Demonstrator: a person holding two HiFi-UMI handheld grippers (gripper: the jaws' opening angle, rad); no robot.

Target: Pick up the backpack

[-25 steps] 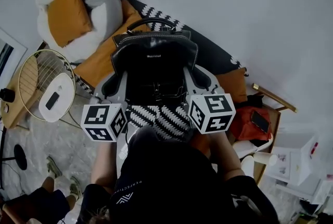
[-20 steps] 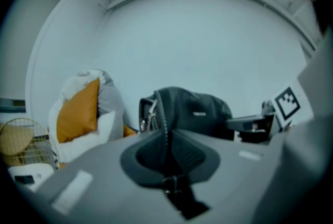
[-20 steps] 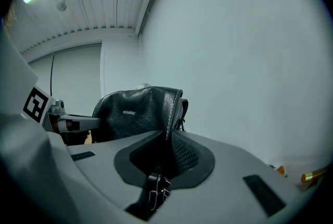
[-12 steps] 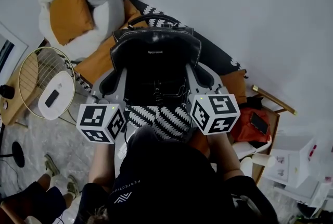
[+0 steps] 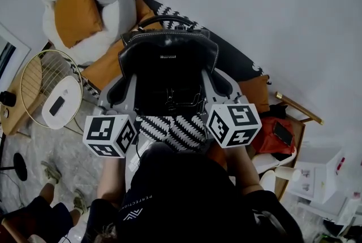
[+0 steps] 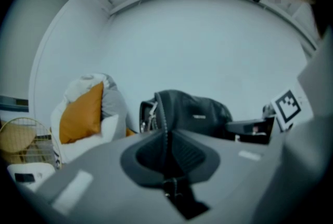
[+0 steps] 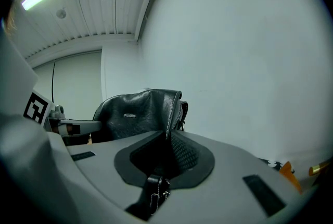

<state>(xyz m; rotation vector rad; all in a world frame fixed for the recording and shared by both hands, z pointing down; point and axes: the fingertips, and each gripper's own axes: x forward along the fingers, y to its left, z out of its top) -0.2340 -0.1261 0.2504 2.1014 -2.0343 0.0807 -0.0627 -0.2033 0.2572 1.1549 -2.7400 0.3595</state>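
My left gripper (image 6: 167, 137) is clenched on the stitched left edge of the black backpack (image 5: 168, 66). My right gripper (image 7: 166, 138) is clenched in the same way on its right edge. The backpack is upright between the two grippers, in front of the white wall (image 5: 271, 16), and an orange cushion (image 5: 72, 5) lies to its left.

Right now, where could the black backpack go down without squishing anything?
The dark couch stretch between the black leather backpack and the small orange cushion looks bare. Crowded: the round wire table and the wooden side table with the red bag.
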